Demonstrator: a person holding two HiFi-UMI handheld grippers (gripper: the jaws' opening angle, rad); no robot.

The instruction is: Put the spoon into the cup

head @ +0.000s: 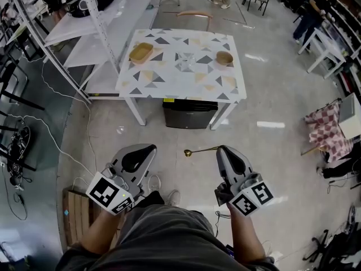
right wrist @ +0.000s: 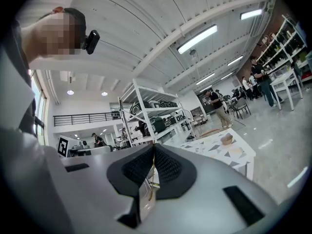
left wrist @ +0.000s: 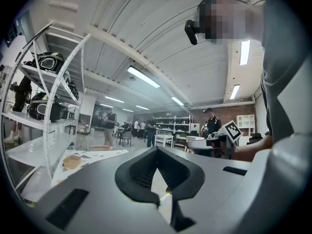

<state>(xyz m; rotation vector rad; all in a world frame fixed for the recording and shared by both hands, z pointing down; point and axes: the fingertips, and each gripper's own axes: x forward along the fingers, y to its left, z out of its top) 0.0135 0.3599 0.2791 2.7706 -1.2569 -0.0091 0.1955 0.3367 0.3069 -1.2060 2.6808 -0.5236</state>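
Spoon: a gold spoon held in the air over the floor, in front of the person and short of the table.
Spoon axis: about level, running across the head view. The bowl end points to the person's left and the handle end goes into the right gripper.
Spoon bowl: it sticks out into the space between the two grippers and touches nothing.
Right gripper: its jaws are clamped on the spoon's handle. Its own view shows the thin gold handle pinched between the black pads, with barely any gap.
Left gripper: its jaws come together at the tips, leaving only a narrow wedge of floor showing behind them. Nothing is held between them.
Cup: a clear glass standing upright near the middle of the table, well apart from the spoon.
Cup's neighbours: a tan tray to its left and a small bowl to its right, neither touching it.
Under the table: a black box on the floor.
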